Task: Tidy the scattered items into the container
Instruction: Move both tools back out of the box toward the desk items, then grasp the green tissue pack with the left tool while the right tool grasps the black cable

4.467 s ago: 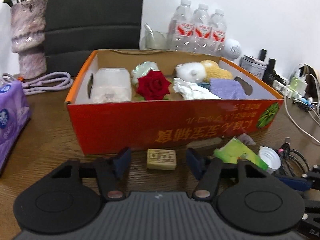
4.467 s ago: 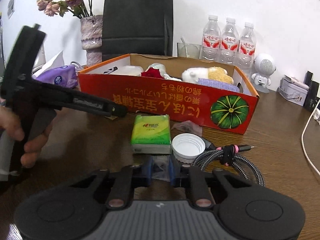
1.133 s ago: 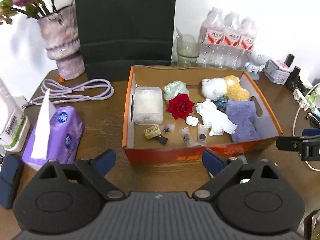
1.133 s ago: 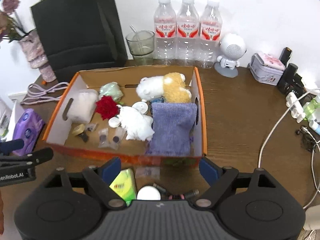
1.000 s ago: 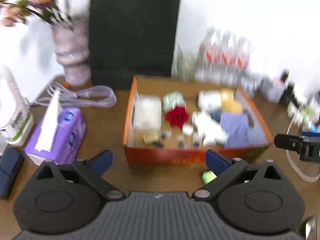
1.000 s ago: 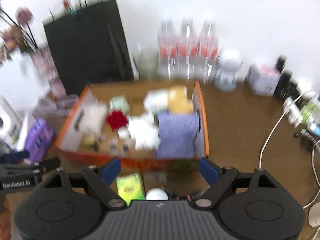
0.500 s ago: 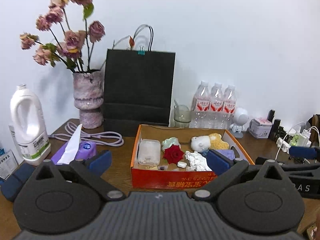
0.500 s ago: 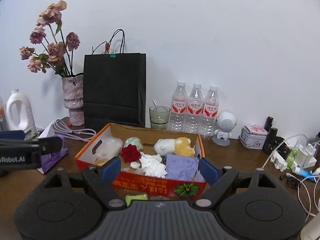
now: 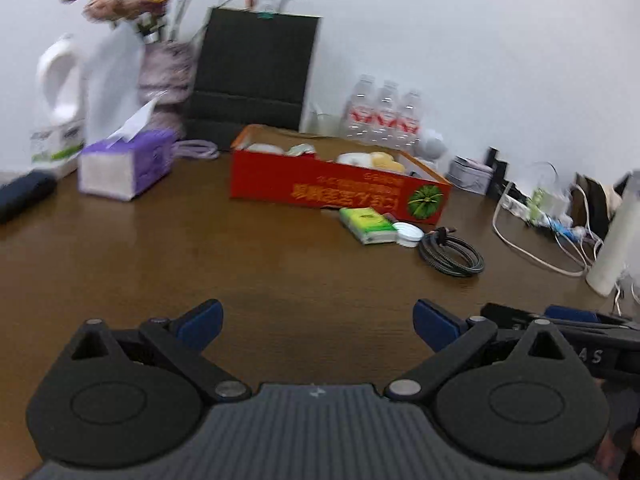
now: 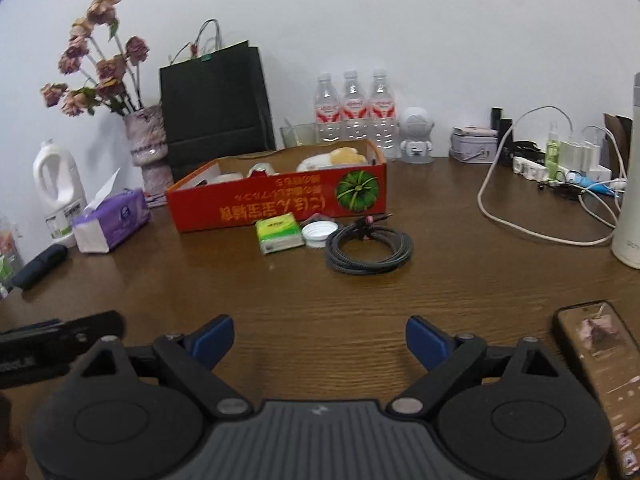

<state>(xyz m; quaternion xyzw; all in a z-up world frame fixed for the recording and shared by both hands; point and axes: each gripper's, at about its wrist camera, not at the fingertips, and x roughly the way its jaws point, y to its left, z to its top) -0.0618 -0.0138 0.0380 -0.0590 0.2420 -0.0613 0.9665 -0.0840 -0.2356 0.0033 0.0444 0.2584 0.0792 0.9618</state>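
Note:
A red cardboard box (image 10: 280, 202) (image 9: 340, 190) stands mid-table with a plush toy, a rose and other small things inside. In front of it lie a green tissue pack (image 10: 279, 233) (image 9: 367, 225), a white lid (image 10: 319, 233) (image 9: 408, 234) and a coiled dark cable (image 10: 368, 247) (image 9: 451, 255). My right gripper (image 10: 319, 340) hangs low over bare table well short of them, its jaws opening, nothing between them. My left gripper (image 9: 317, 321) is open and empty too, also far back from the box.
A purple tissue box (image 10: 112, 219), white jug (image 10: 59, 184), vase of dried flowers (image 10: 147, 148) and black paper bag (image 10: 216, 112) stand left and behind. Water bottles (image 10: 354, 108), a power strip with cables (image 10: 552, 168), a white flask (image 10: 630, 184) and a phone (image 10: 600, 364) are right.
Both grippers have dropped from high above the box and pulled back toward the table's near side; the box now looks small and far. The right jaws have widened slightly.

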